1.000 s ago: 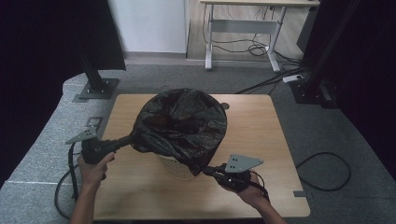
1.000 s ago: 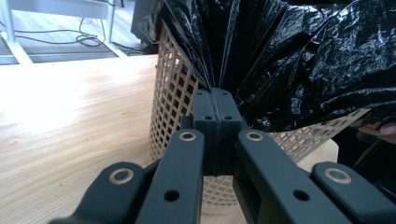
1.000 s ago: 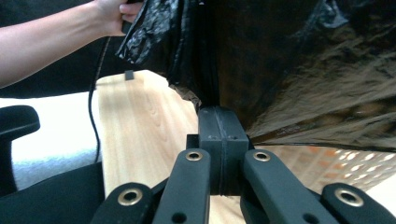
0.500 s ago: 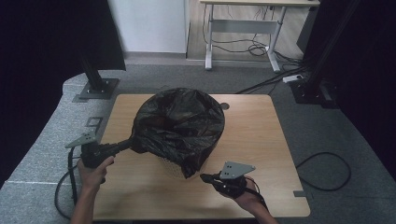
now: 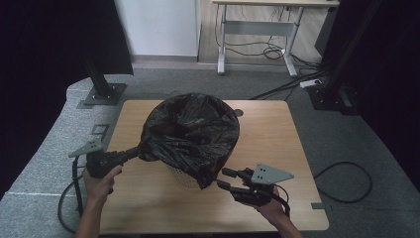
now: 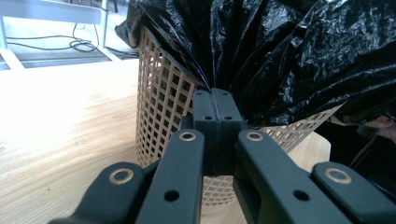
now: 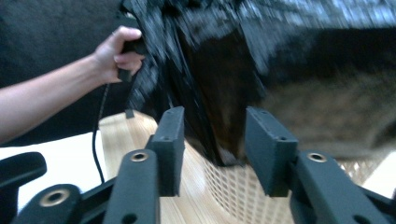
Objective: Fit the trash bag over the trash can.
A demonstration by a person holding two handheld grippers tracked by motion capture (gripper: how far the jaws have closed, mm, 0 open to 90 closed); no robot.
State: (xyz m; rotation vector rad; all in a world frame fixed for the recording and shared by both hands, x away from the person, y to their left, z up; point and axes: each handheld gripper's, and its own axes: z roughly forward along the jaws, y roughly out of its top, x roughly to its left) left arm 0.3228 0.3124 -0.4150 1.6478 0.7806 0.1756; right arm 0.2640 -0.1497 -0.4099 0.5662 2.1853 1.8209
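Black bin bag (image 5: 190, 134) is sitting draped over the pale lattice basket (image 5: 183, 177) at the middle of the surface (image 5: 267, 134), its plastic ballooning over the rim and hanging down the near side in a loose flap. I am reading this as lining the basket: the bag is being stretched over the rim so it stays put.

My left tongs (image 5: 136, 152) are pinching the bag's left edge, pads pressed flat together on a gathered fan of plastic; in the left gripper view the pleats are radiating from the closed pads (image 6: 217, 119), with the lattice just behind. I am keeping that side taut so the bag is not sliding off while the other side is being worked.

My right tongs (image 5: 223, 178) have just been opening and are now standing about half wide at the near right of the basket. In the right gripper view the hanging flap (image 7: 219, 116) is lying between the pads but apart from both, so nothing is gripped there.

Left hand (image 5: 101, 176) is wrapping its handle low at the left edge of the surface, tongs pointing right, roughly level. Right hand (image 5: 270, 208) is holding near the front edge, tongs aiming left towards the flap.
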